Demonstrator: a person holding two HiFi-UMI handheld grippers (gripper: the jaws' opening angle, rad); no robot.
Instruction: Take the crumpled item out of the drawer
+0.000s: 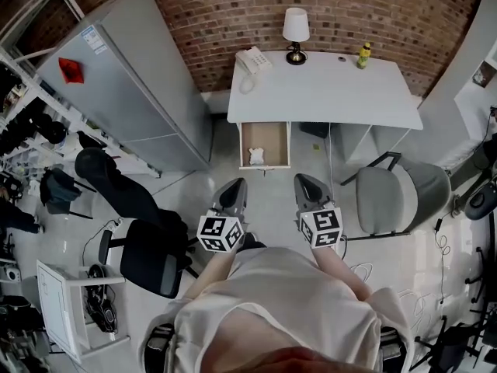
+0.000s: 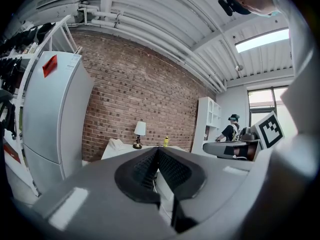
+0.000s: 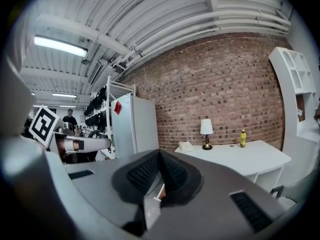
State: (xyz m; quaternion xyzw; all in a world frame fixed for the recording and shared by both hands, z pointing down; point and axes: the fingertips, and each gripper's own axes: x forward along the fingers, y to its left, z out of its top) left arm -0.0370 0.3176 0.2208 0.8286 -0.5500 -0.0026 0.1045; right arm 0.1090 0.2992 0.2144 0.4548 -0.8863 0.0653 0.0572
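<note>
Left gripper (image 1: 234, 185), right gripper (image 1: 304, 180): jaws pressed together. One crumpled item (image 1: 256, 157) in one drawer (image 1: 268, 134).

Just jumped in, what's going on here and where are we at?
A person stands back from the white desk, holding two grippers out in front. The left hand-held gripper and the right hand-held gripper both have their jaws together with nothing between them. The desk's drawer is pulled open, and the crumpled item lies inside near its front edge, not yet touched.
</note>
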